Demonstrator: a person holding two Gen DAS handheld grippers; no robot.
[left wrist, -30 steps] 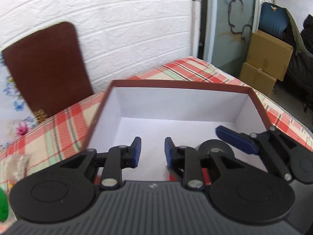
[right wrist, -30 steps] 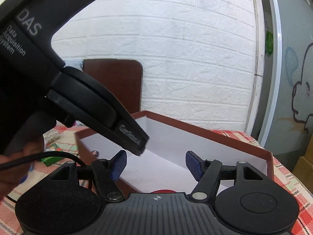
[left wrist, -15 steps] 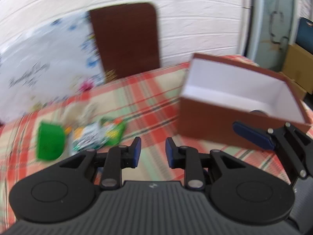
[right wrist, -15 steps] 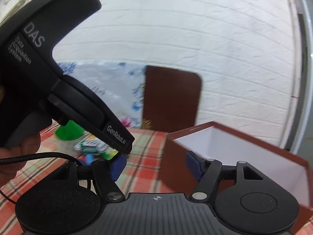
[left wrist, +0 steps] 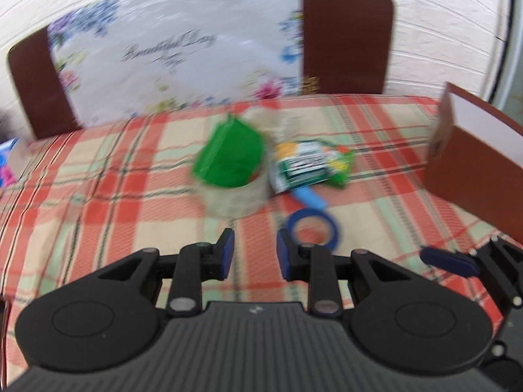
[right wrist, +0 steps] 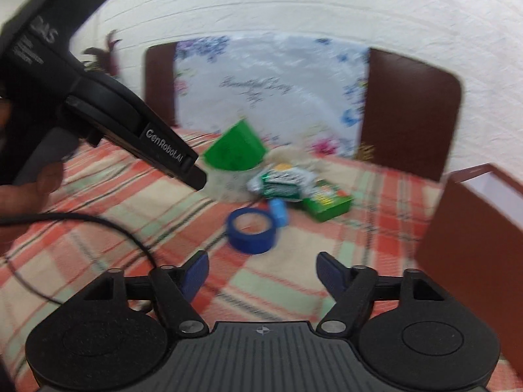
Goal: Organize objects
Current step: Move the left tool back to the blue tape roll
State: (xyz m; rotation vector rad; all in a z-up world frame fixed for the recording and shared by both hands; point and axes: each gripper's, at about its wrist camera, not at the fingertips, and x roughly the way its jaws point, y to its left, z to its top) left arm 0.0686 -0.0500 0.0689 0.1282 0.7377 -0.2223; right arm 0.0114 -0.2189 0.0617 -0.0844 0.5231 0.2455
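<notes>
A pile of objects lies on the plaid tablecloth (left wrist: 98, 196): a beige tape roll (left wrist: 233, 196) with a green piece (left wrist: 228, 158) in it, a green-white packet (left wrist: 304, 166), a small blue object (left wrist: 309, 197) and a blue tape roll (left wrist: 313, 230). My left gripper (left wrist: 254, 254) is open and empty, just short of the beige and blue rolls. My right gripper (right wrist: 261, 272) is open and empty, just short of the blue tape roll (right wrist: 251, 230). The brown box (left wrist: 474, 170) with white inside stands at the right; it also shows in the right wrist view (right wrist: 474, 228).
A floral sheet (left wrist: 183, 52) and a brown board (left wrist: 346, 32) lean on the white brick wall behind the pile. A green carton (right wrist: 327, 204) lies right of the packet. The left gripper's body (right wrist: 81, 98) and its cable (right wrist: 98, 228) fill the right view's left side.
Both grippers have swung left, away from the brown box's inside, and now face the pile on the cloth. The box has shifted to the right edge of both views.
</notes>
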